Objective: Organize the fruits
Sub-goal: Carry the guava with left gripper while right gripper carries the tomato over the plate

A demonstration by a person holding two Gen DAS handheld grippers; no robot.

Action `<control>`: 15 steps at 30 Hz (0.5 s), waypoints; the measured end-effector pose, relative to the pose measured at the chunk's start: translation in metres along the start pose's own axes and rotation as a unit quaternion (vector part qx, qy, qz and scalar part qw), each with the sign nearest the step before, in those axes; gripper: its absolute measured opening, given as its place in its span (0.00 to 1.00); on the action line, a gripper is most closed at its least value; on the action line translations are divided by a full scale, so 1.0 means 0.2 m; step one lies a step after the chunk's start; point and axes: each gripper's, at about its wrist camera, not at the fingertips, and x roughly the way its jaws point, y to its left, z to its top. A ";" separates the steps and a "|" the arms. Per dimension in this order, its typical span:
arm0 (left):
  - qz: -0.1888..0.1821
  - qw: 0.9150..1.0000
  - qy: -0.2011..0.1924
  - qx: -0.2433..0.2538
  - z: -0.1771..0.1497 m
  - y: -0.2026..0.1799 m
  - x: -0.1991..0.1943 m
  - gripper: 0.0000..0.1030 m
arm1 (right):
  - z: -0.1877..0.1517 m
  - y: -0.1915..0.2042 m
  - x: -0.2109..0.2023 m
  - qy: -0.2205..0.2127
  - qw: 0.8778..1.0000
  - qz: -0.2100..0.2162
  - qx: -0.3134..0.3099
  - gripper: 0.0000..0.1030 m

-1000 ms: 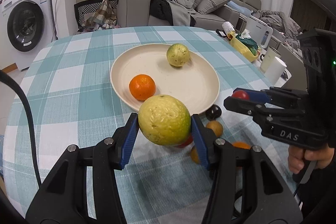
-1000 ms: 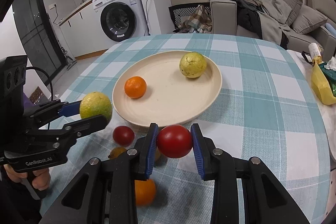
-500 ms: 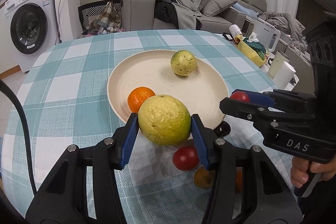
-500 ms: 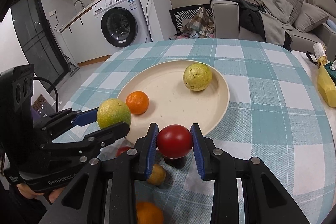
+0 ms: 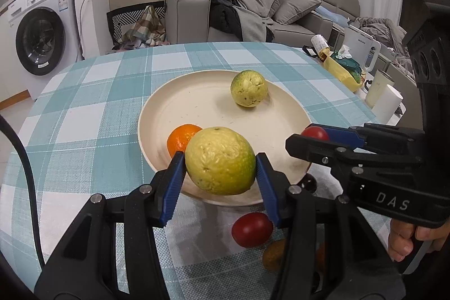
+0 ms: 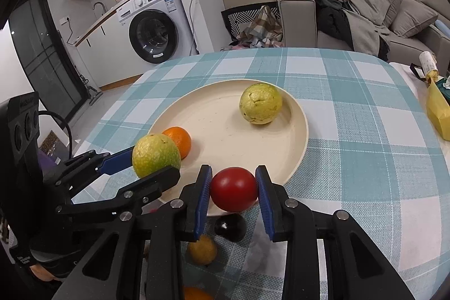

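A cream plate (image 5: pixel 281 114) (image 6: pixel 302 131) on the checked table holds an orange (image 5: pixel 180 138) (image 6: pixel 180 139) and a yellow-green guava (image 5: pixel 249 87) (image 6: pixel 260 103). My left gripper (image 5: pixel 220 163) (image 6: pixel 153 162) is shut on a second yellow-green guava (image 5: pixel 220 159) (image 6: pixel 154 155), held over the plate's near rim. My right gripper (image 6: pixel 233 189) (image 5: pixel 317 135) is shut on a red tomato (image 6: pixel 233 189) (image 5: pixel 316 132) just above the plate's near edge. On the cloth below lie another red tomato (image 5: pixel 251 228), a dark fruit (image 6: pixel 230 227) (image 5: pixel 308 182) and a small yellow-brown fruit (image 6: pixel 202 249) (image 5: pixel 274 255).
An orange fruit (image 6: pixel 197 294) lies at the near table edge. A yellow bag (image 5: pixel 341 70) (image 6: pixel 437 111) and white cups (image 5: pixel 385 103) stand to the right. A sofa with clothes and a washing machine (image 5: pixel 36 38) are behind the table.
Both grippers have carried their fruit forward from over the loose fruit to the plate's near rim. The grips have not changed.
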 end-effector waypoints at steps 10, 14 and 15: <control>0.011 1.000 0.000 0.002 -0.01 0.01 0.02 0.46 | 0.02 -0.04 0.05 0.009 1.000 -0.004 0.014 0.32; 0.011 1.000 0.004 -0.002 0.00 0.02 0.03 0.46 | 0.01 -0.04 0.06 0.010 1.000 -0.005 0.013 0.32; 0.010 1.000 0.003 -0.004 0.00 0.02 0.03 0.46 | 0.01 -0.04 0.06 0.011 1.000 -0.005 0.013 0.32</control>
